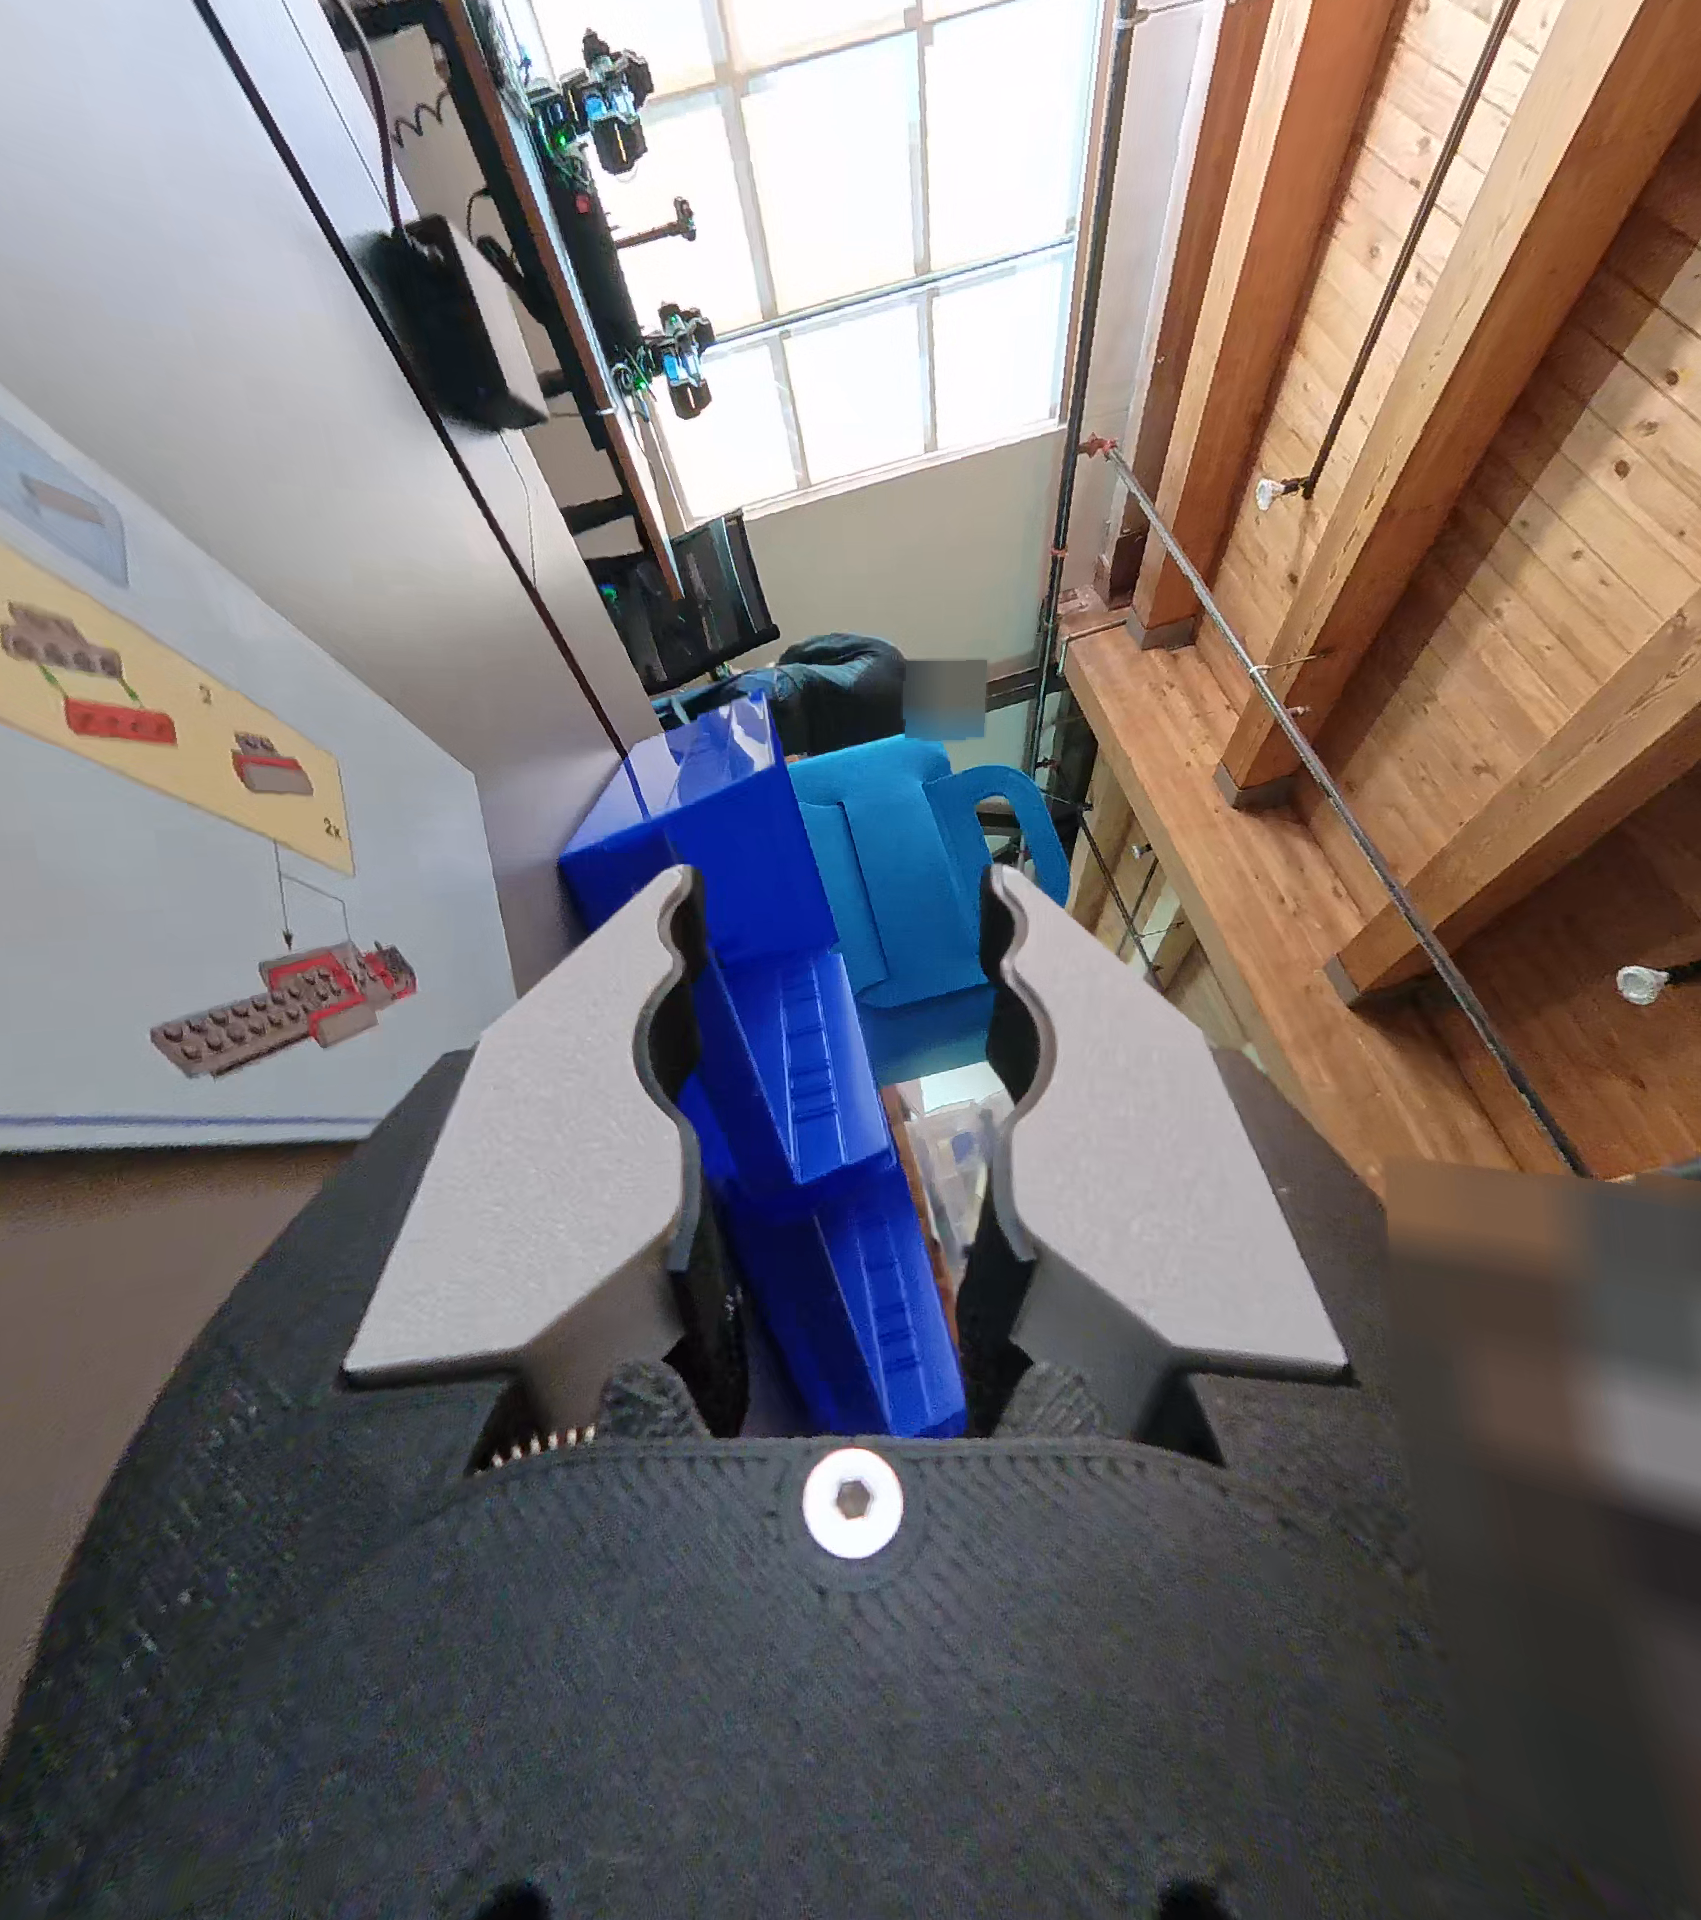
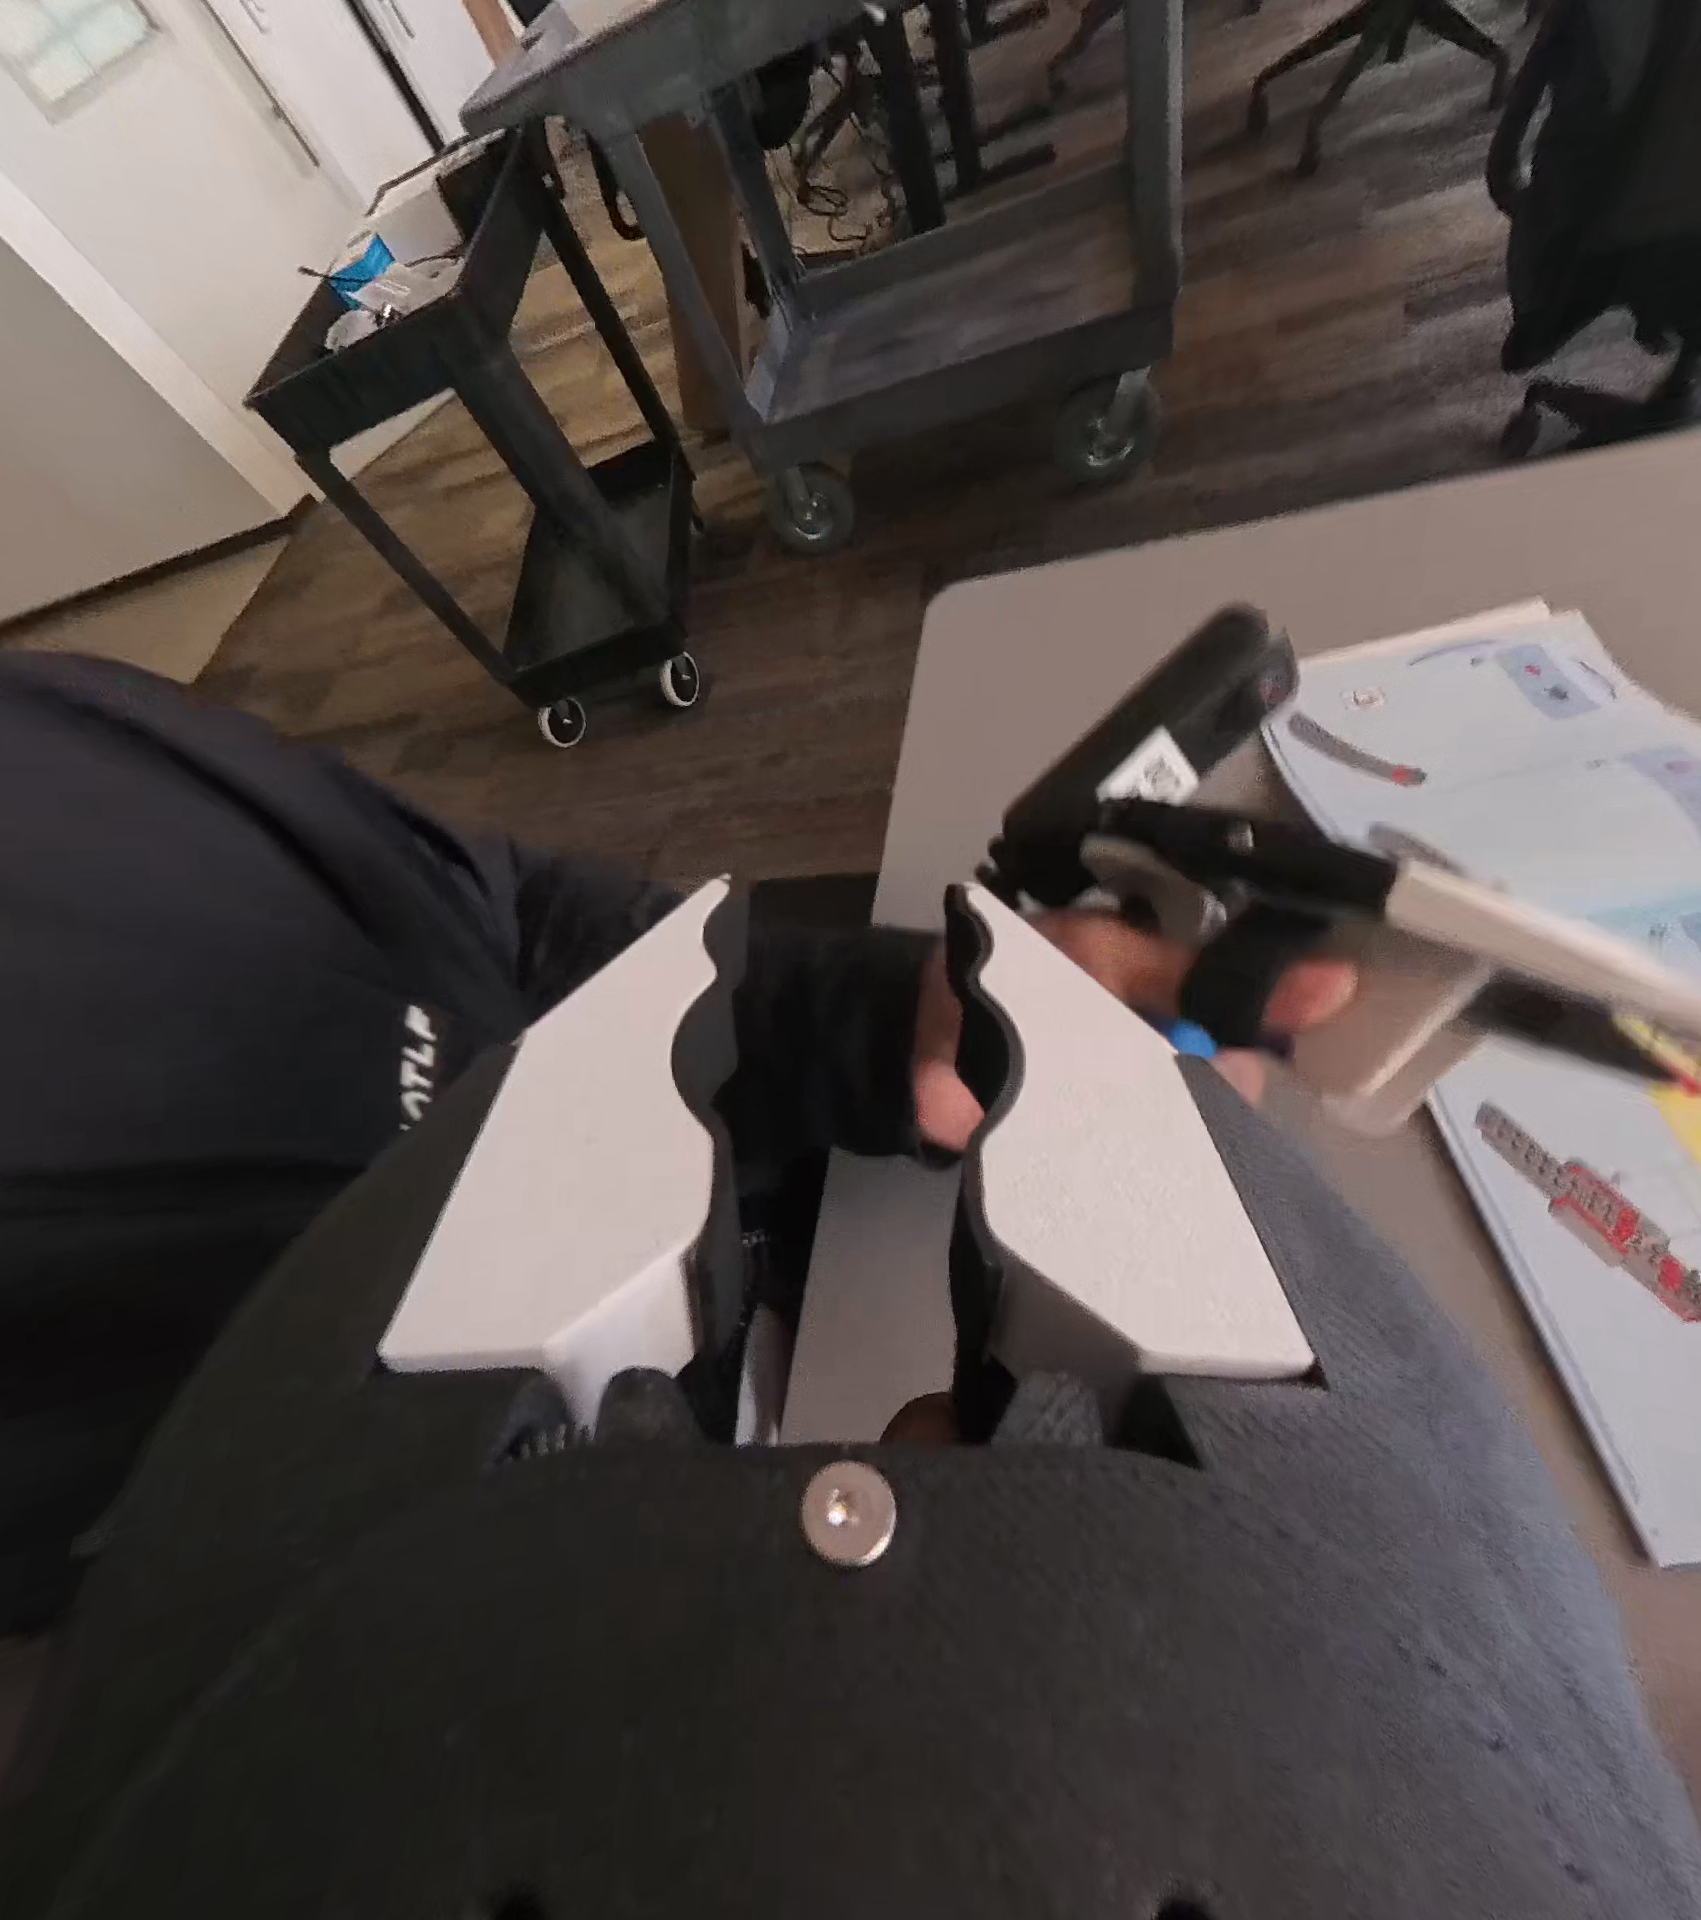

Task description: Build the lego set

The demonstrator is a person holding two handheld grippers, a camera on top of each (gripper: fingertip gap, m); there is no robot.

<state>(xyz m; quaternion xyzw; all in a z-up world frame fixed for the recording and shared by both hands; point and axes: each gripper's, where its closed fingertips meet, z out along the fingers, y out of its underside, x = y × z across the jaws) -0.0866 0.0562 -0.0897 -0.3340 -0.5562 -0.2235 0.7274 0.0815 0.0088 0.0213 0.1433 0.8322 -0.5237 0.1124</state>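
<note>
The open instruction booklet (image 2: 1604,1299) lies on the grey table (image 2: 1137,644); it also shows in the left wrist view (image 1: 119,790), which is tilted on its side. My left gripper (image 1: 841,914) is open, with blue plastic pieces (image 1: 784,1039) showing through the gap beyond it. It also shows in the right wrist view (image 2: 1511,977), held in a gloved hand (image 2: 856,1039) above the booklet. My right gripper (image 2: 841,904) is open and empty, held over the table's near corner and pointing at that hand. No loose bricks show.
A lighter blue piece with a handle (image 1: 929,883) stands behind the blue pieces. Black wheeled carts (image 2: 597,436) and a chair (image 2: 1656,187) stand on the floor beyond the table. A dark sleeve (image 2: 150,935) fills the left. Wooden beams (image 1: 1448,520) and a window show in the left wrist view.
</note>
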